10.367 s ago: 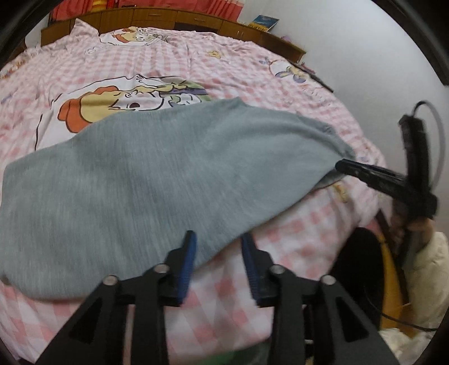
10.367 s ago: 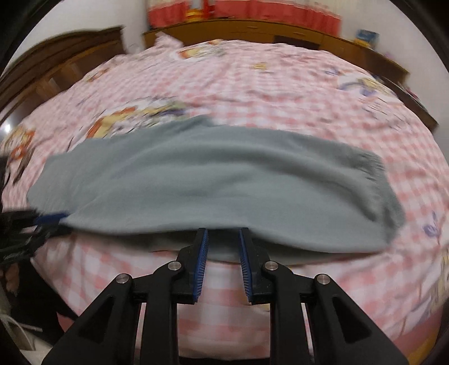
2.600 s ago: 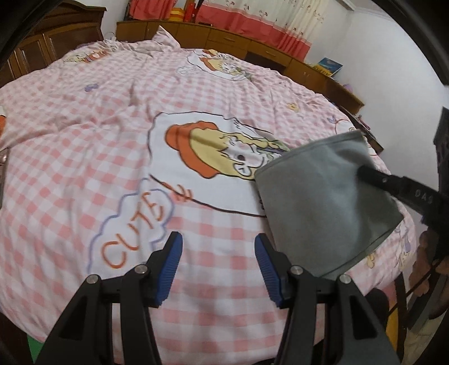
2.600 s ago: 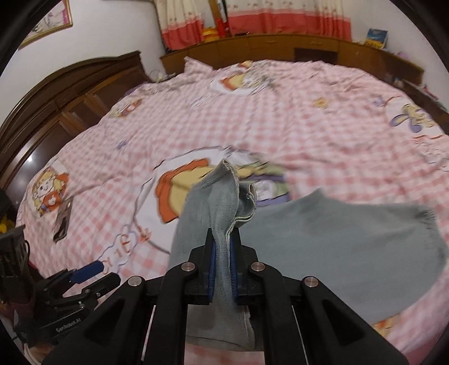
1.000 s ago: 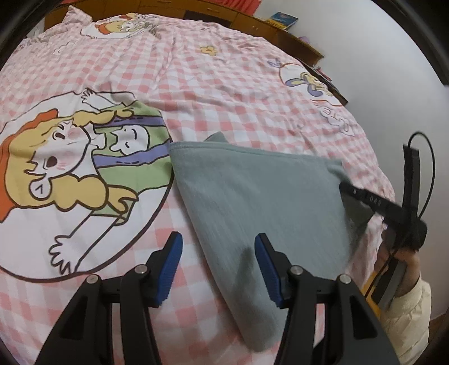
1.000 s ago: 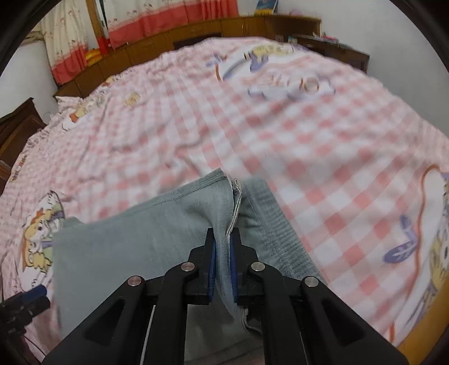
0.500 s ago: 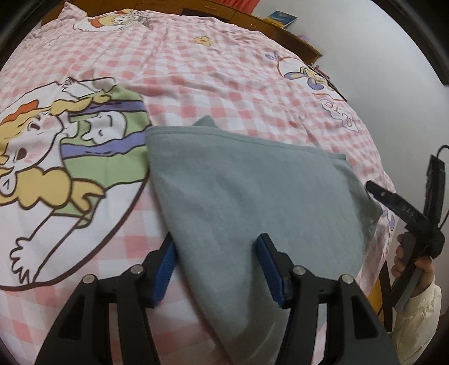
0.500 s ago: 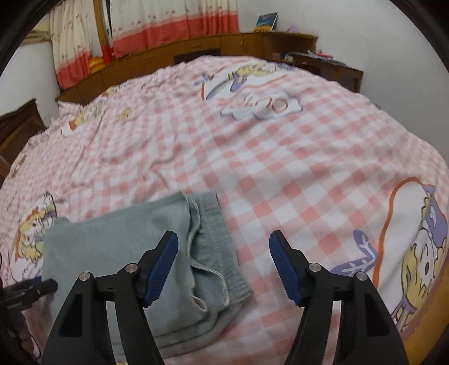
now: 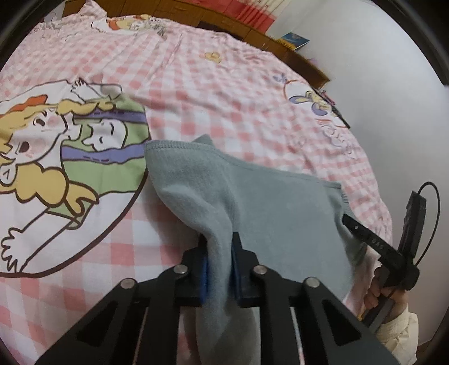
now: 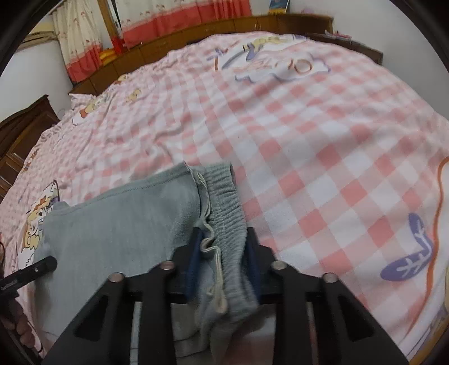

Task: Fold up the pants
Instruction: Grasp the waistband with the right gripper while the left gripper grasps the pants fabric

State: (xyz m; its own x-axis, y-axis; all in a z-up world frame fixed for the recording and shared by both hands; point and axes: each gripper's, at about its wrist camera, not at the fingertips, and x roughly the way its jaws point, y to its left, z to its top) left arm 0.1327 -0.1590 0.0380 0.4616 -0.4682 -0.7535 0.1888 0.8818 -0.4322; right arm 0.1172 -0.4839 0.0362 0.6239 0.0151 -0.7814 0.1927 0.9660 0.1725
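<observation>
The grey pants (image 9: 269,205) lie folded on the pink checked bed near its front edge. My left gripper (image 9: 220,252) is shut on the folded left edge of the pants, which bunches up between the blue pads. In the right wrist view the pants (image 10: 126,221) show their ribbed waistband (image 10: 224,196) and a pale drawstring. My right gripper (image 10: 223,252) is closed around the waistband end, with cloth filling the gap between the pads. The right gripper also shows in the left wrist view (image 9: 350,221) at the pants' right edge.
The pink checked bedspread (image 10: 308,126) with cartoon prints covers the bed. A wooden headboard and shelf (image 10: 252,25) with red curtains stand at the far side. A dark wooden cabinet (image 10: 19,134) stands at the left. A white wall (image 9: 378,56) is to the right.
Half a second ago both grippers were open. Now the left one has shut on the pants' left fold and the right one has closed on the waistband end.
</observation>
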